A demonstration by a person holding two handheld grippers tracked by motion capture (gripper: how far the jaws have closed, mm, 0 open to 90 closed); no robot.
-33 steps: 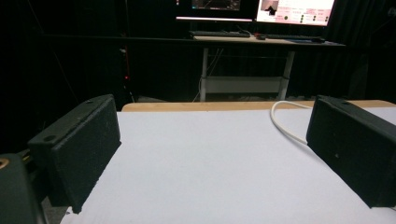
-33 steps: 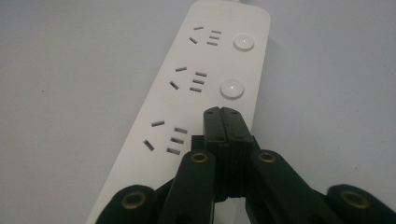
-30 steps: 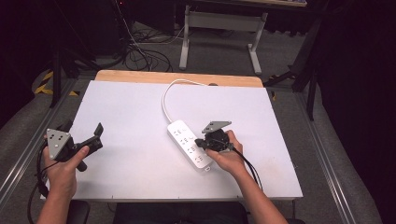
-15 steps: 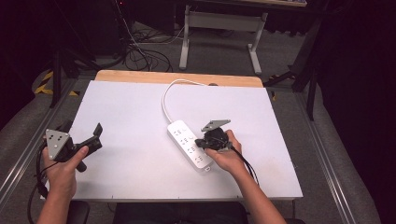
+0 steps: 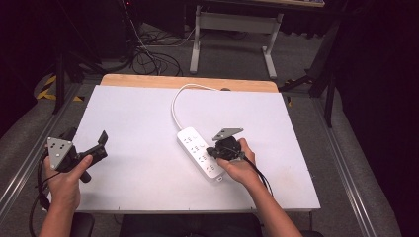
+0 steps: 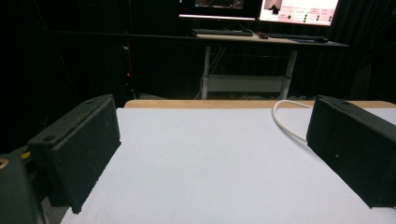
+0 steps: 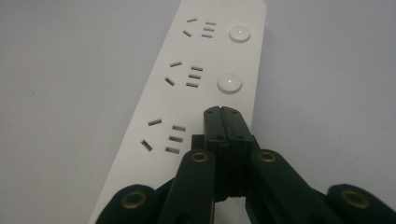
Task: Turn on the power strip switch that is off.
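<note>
One white table (image 5: 138,123) bears a white power strip (image 5: 196,150) right of centre, lying aslant, its cord (image 5: 178,101) looping toward the far edge. The right gripper (image 5: 216,152) has its jaws pressed together, tips over the strip's button side. The left gripper (image 5: 101,145), well apart near the left edge, holds its jaws wide over bare table.

strip (image 7: 196,88): near end cut off by the right gripper view's bottom edge
third button: hidden under the shut right gripper (image 7: 221,112)
cord (image 6: 285,122): runs behind a left jaw
</note>
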